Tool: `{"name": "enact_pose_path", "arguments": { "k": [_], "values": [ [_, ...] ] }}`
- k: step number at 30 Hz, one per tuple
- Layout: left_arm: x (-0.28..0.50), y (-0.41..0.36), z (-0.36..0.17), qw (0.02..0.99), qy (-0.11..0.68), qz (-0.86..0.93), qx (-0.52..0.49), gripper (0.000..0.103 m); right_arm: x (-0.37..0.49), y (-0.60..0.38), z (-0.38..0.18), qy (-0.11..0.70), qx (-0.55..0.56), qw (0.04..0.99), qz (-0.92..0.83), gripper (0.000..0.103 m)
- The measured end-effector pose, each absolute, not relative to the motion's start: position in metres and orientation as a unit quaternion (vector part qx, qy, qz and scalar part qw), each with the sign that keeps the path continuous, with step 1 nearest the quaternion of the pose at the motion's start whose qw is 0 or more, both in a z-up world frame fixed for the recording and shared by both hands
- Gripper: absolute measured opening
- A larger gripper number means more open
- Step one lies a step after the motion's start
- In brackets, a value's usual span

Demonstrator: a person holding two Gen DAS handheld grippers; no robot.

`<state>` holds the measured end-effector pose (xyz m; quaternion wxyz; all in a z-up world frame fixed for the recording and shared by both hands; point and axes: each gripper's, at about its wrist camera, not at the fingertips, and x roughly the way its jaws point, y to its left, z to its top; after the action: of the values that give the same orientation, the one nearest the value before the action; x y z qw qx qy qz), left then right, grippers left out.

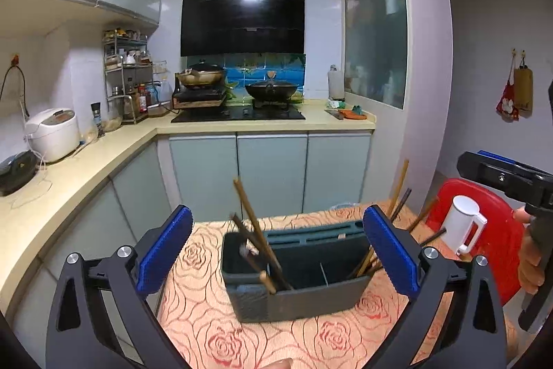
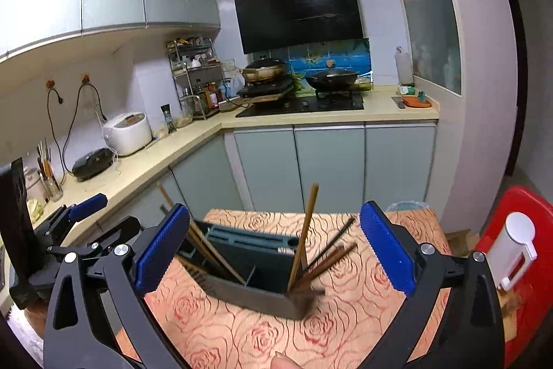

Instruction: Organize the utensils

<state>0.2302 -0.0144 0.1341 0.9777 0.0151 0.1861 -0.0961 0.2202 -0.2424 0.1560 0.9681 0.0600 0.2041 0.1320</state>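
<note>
A dark grey utensil holder (image 1: 297, 279) (image 2: 255, 268) stands on the rose-patterned table (image 1: 214, 327) (image 2: 242, 331). Several wooden and dark chopsticks (image 1: 255, 230) lean in its left compartment, and more chopsticks (image 2: 304, 241) lean in its right one. My left gripper (image 1: 280, 258) is open, its blue pads on either side of the holder and short of it, nothing between them. My right gripper (image 2: 274, 251) is open too, framing the holder without touching it. The right gripper also shows at the right edge of the left wrist view, held by a hand (image 1: 528, 261).
A white mug (image 1: 461, 223) (image 2: 515, 248) stands on a red stool (image 1: 497, 230) (image 2: 525, 265) right of the table. An L-shaped counter (image 1: 69, 175) carries a rice cooker (image 1: 53, 132), spice rack and stove with pans. Cabinets (image 1: 273, 172) lie behind the table.
</note>
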Motion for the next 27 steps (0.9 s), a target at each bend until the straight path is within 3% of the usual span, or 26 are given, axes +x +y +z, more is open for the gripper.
{"name": "enact_pose_path", "arguments": {
  "k": [27],
  "values": [
    [0.152,-0.001,0.073,0.978,0.198,-0.064,-0.008,0.096,0.144,-0.230,0.067,0.216,0.045,0.974,0.056,0.096]
  ]
}}
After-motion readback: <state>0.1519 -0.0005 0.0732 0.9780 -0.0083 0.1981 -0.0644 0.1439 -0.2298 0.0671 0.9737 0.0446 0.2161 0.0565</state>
